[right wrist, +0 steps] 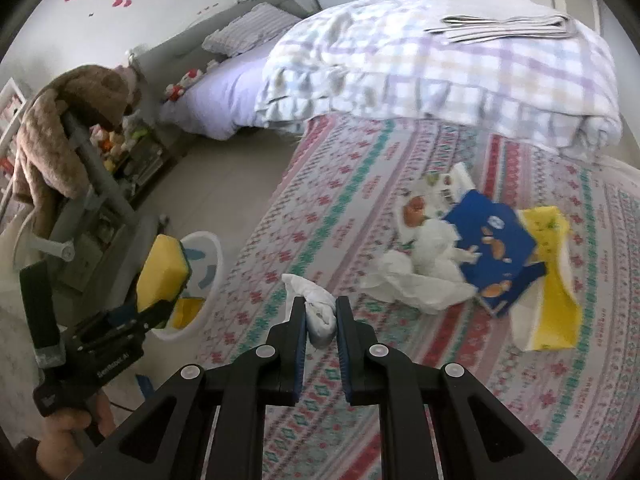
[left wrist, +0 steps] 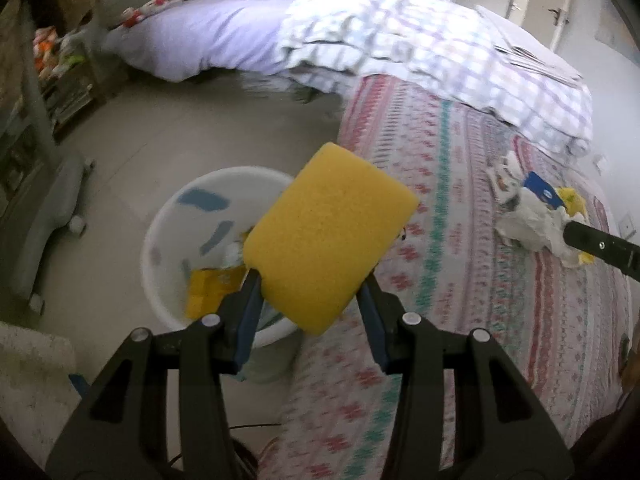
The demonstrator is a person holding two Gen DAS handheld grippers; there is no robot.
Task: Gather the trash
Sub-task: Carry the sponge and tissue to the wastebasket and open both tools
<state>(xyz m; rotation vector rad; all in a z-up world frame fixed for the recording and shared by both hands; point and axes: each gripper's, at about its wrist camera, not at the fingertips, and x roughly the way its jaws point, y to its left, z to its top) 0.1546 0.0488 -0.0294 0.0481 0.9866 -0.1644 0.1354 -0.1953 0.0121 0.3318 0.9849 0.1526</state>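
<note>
- The bed (right wrist: 360,208) is the biggest thing here. It has a cover with pink and green patterns, and a checked blanket (right wrist: 440,64) is piled at the far end.
- The white bin (left wrist: 168,216) stands on the floor (left wrist: 132,152) right beside the bed. Some trash is already in it. I can see a yellow packet (left wrist: 208,288) at the bottom, so part of the job looks done.
- A pile of trash (right wrist: 472,248) lies on the bed cover. It has a blue box, a yellow bag, white crumpled paper and a small food wrapper. That part is not picked up yet, so I think a good bit of work is left.
- The yellow sponge (left wrist: 328,240) is held in the left tongs (left wrist: 310,292). The tongs are closed on its lower end. The sponge hangs above the edge of the bin, so I think it gets dropped in soon.
- The white wad of tissue (right wrist: 318,312) is the smallest thing. The right tongs (right wrist: 320,308) are squeezed narrow around it, just over the bed cover and near the pile. It has to go to the bin too.
</note>
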